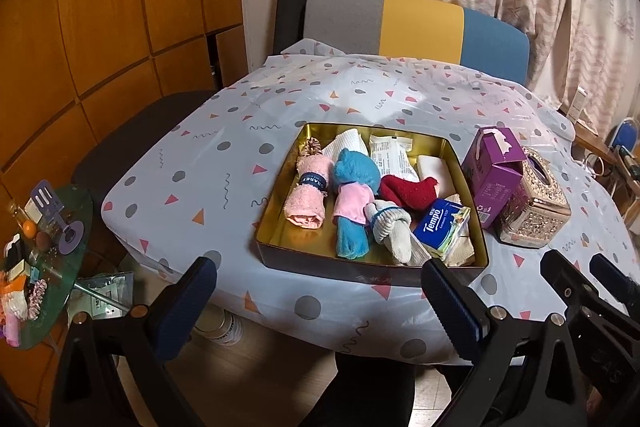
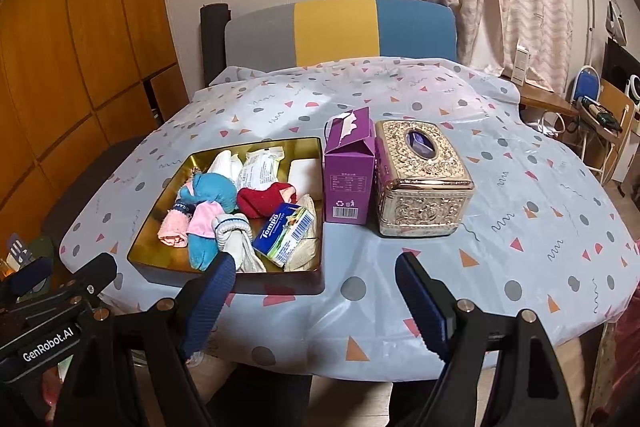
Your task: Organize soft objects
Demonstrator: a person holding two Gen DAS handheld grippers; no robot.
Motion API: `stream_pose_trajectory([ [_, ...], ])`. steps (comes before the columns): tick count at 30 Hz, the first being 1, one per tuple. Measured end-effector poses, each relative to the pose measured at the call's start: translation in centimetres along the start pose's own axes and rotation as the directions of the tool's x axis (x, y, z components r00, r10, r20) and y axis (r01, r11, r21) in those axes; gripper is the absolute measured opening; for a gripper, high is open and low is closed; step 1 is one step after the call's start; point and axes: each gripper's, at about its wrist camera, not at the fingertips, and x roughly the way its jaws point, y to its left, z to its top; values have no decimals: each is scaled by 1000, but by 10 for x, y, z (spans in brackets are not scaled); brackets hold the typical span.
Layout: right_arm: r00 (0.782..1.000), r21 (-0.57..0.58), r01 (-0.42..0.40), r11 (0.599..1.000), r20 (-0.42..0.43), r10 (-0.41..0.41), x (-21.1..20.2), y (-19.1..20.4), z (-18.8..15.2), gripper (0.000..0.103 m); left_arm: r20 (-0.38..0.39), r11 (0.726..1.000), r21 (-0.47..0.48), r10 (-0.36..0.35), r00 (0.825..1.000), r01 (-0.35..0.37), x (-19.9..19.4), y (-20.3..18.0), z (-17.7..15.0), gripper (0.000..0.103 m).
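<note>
A gold-lined tin tray [image 1: 276, 203] [image 2: 160, 223] sits on the patterned tablecloth and holds soft things: a rolled pink towel [image 1: 310, 193] [image 2: 174, 225], a blue cloth with a pink band [image 1: 352, 195] [image 2: 208, 193], a red cloth [image 1: 408, 189] [image 2: 264, 201], rolled white socks [image 1: 394, 227] [image 2: 236, 231], a blue Tempo tissue pack [image 1: 442, 229] [image 2: 286, 233] and white packets. My left gripper [image 1: 320, 291] hangs open over the table's near edge, below the tray, with nothing between its fingers. My right gripper [image 2: 316, 291] is open too, empty, near the tray's front right corner.
A purple carton [image 1: 494, 175] [image 2: 350, 175] and an ornate gold tissue box [image 1: 532, 203] [image 2: 424, 183] stand right of the tray. A grey, yellow and blue chair [image 1: 416, 23] stands behind the table. A small glass side table [image 1: 44, 267] with clutter is at the left.
</note>
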Motion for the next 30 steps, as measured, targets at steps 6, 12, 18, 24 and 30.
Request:
stream_pose_trajectory([
  [6, 1000, -9, 6, 1000, 2, -6, -1, 0, 0, 84, 0, 1000, 9, 0, 1000, 0, 0, -2, 0, 103],
  [12, 1000, 14, -2, 1000, -4, 3, 1, -5, 1, 84, -10, 1000, 16, -8, 1000, 8, 1, -4, 0, 103],
  [18, 1000, 14, 0, 1000, -3, 0, 1, -5, 1, 84, -5, 1000, 18, -7, 1000, 7, -1, -5, 0, 103],
  [24, 1000, 16, -2, 1000, -15, 2, 3, -5, -1, 84, -5, 1000, 16, -9, 1000, 9, -1, -6, 0, 103],
  [30, 1000, 17, 0, 1000, -13, 0, 3, -6, -1, 84, -6, 1000, 16, -10, 1000, 10, 0, -6, 0, 103],
])
